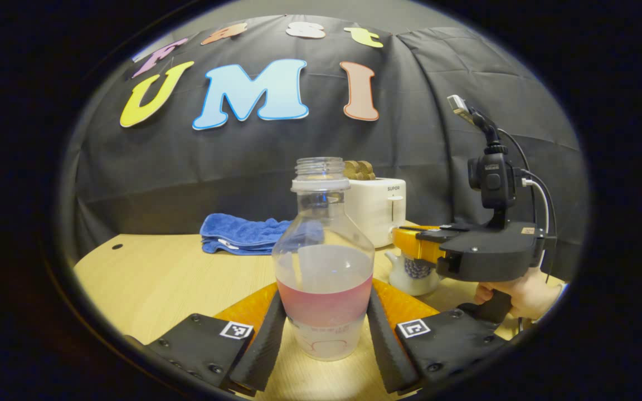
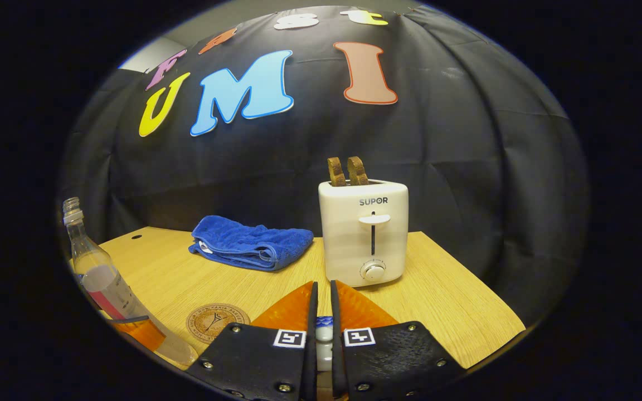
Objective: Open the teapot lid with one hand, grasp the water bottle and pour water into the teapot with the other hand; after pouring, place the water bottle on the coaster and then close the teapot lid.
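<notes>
An uncapped clear water bottle (image 1: pixel 324 245) with a pink label band stands on the table, partly filled. My left gripper (image 1: pixel 326 298) is shut on it, one finger pressing each side at the label. The bottle (image 2: pixel 95 273) also appears at the left edge of the right gripper view. A white teapot with blue pattern (image 1: pixel 413 278) sits right of the bottle, its top hidden under my right gripper (image 1: pixel 410 248), which a hand (image 1: pixel 524 295) holds. In the right gripper view, the right gripper (image 2: pixel 324 287) is shut on the blue-and-white lid knob (image 2: pixel 324 333). A round coaster (image 2: pixel 218 322) lies just left of it.
A white toaster (image 2: pixel 365 239) with two slices of toast stands behind the teapot. A folded blue towel (image 2: pixel 248 242) lies at the back of the wooden table (image 2: pixel 455 295). The booth's black cloth wall closes off the back and right.
</notes>
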